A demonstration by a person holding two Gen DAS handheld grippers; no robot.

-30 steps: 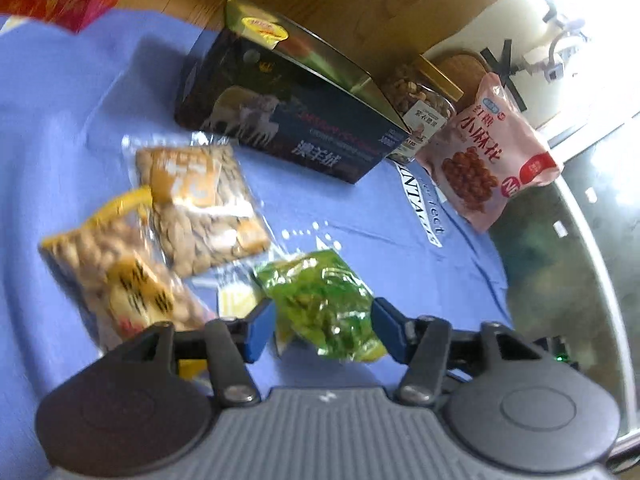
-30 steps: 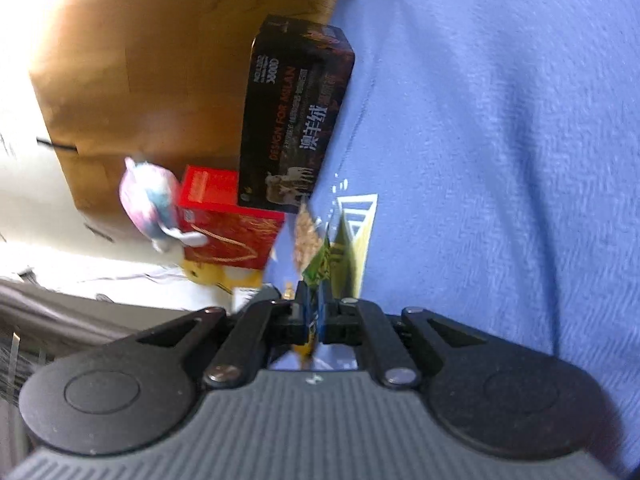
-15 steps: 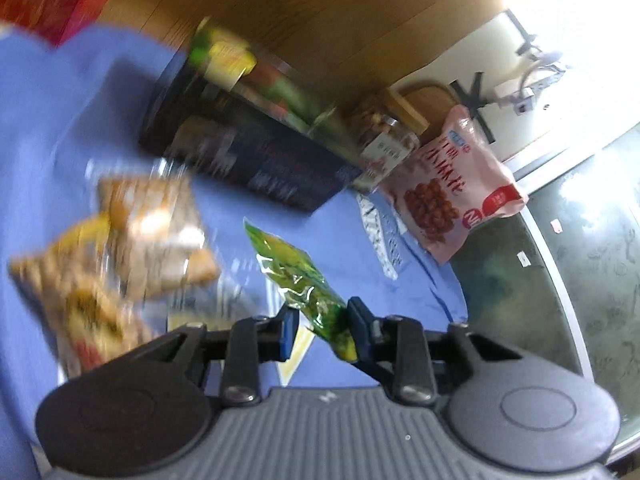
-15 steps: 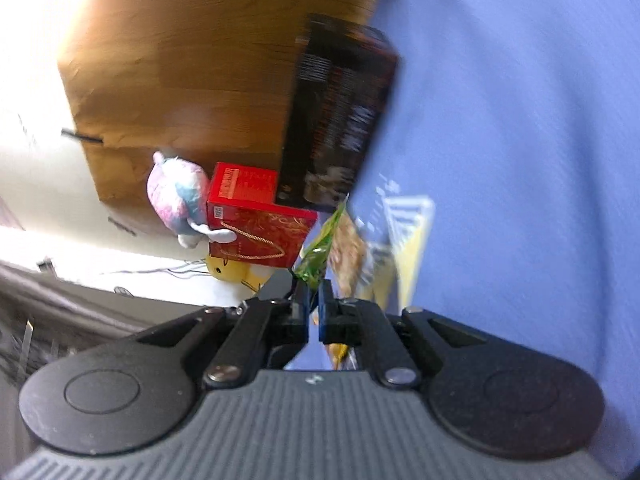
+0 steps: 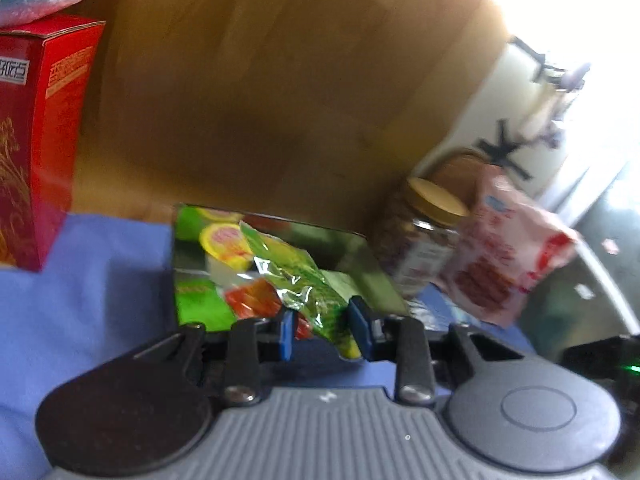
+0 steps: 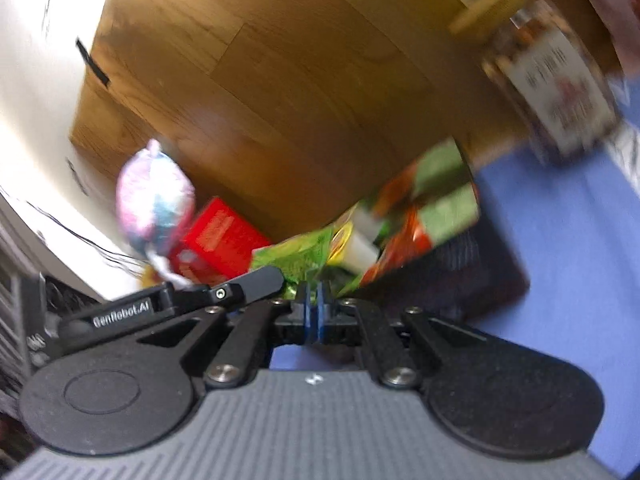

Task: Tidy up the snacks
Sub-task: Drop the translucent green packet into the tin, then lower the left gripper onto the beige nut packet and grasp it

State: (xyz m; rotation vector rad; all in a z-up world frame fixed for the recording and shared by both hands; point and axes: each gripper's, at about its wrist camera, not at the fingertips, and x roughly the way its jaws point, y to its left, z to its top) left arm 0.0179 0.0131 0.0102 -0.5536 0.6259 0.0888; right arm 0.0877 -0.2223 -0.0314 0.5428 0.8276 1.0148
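My left gripper (image 5: 322,330) is shut on a green snack packet (image 5: 304,284) and holds it up over the open dark box (image 5: 372,280), which has other snack packets inside. The same green packet (image 6: 296,258) shows in the right wrist view, next to the left gripper's black finger (image 6: 256,282). My right gripper (image 6: 314,306) is shut, its blue pads pressed together with nothing seen between them. It is close behind the dark box (image 6: 480,272).
A red carton (image 5: 36,140) stands at the left on the blue cloth (image 5: 88,288). A gold-lidded jar (image 5: 424,240) and a pink snack bag (image 5: 508,248) stand right of the box. A wooden wall (image 5: 260,80) is behind. A pastel plush toy (image 6: 154,196) sits near the red carton.
My left gripper closed on the green packet, lifted it off the cloth and carried it over the open box. My right gripper swung toward the box and stayed shut.
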